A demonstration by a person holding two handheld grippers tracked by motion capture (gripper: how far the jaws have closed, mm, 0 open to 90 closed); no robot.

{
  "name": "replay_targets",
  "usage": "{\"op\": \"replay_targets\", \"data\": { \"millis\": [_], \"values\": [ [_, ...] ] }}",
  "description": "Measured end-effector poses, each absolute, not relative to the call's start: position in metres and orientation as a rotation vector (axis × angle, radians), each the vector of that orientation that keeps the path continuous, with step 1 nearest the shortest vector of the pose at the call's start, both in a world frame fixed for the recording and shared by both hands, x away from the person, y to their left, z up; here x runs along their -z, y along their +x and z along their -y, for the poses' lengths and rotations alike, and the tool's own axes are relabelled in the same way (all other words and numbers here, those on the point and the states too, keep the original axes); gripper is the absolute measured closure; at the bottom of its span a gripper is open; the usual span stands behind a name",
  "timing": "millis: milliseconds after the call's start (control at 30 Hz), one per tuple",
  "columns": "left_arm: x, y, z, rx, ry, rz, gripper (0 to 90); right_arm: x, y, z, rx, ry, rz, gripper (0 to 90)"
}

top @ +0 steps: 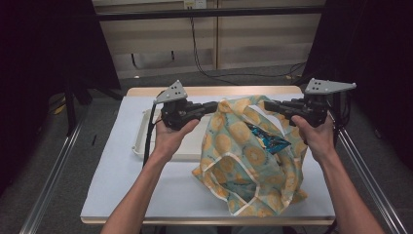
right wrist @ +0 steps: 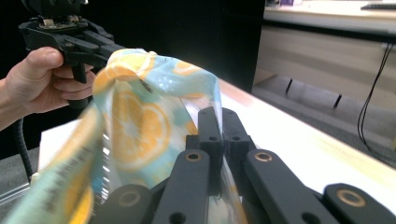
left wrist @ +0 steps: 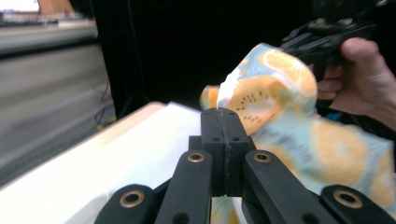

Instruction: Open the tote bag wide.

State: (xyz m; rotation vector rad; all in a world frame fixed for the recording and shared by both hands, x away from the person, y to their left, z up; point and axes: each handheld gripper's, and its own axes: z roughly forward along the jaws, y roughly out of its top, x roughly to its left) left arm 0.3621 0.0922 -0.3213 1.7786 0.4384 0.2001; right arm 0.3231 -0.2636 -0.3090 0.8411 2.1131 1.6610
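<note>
A pale teal cloth bag (top: 243, 165) printed with orange slices stands on the white table cover, its mouth pulled wide. My left gripper (top: 214, 107) is shut on the bag's left rim, and my right gripper (top: 272, 104) is shut on the right rim. A shiny blue snack packet (top: 267, 140) lies inside the open mouth. In the left gripper view the jaws (left wrist: 225, 114) press together, with the bag's cloth (left wrist: 280, 93) running off to their right. In the right gripper view the jaws (right wrist: 221, 116) pinch the cloth (right wrist: 140, 116), which stretches away toward the other hand.
A white tray (top: 143, 134) sits on the table behind my left hand, partly under the bag. The white cover (top: 122, 185) spreads to the table's edges. Dark curtains stand at both sides, and cables cross the floor beyond the far edge.
</note>
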Motion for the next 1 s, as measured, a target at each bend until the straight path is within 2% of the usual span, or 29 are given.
{"op": "replay_targets", "data": {
  "millis": [133, 267, 433, 633, 733, 1000],
  "values": [
    [0.342, 0.368, -0.092, -0.164, 1.824, -0.483, 90.0, 0.321, 0.328, 0.265, -1.627, 0.868, -2.147, 89.5],
    [0.367, 0.363, -0.09, -0.121, 1.912, -0.486, 90.0, 0.341, 0.328, 0.266, -1.6, 0.885, -2.202, 89.0],
    [0.38, 0.351, -0.095, -0.1, 1.954, -0.478, 90.0, 0.353, 0.324, 0.27, -1.602, 0.893, -2.225, 86.7],
    [0.403, 0.343, -0.106, -0.089, 2.009, -0.492, 90.0, 0.353, 0.311, 0.277, -1.572, 0.912, -2.18, 67.7],
    [0.409, 0.338, -0.11, -0.07, 2.014, -0.481, 90.0, 0.348, 0.295, 0.284, -1.568, 0.906, -2.143, 63.4],
    [0.419, 0.317, -0.127, -0.035, 2.021, -0.451, 90.0, 0.346, 0.25, 0.308, -1.526, 0.915, -2.101, 61.0]
  ]
}}
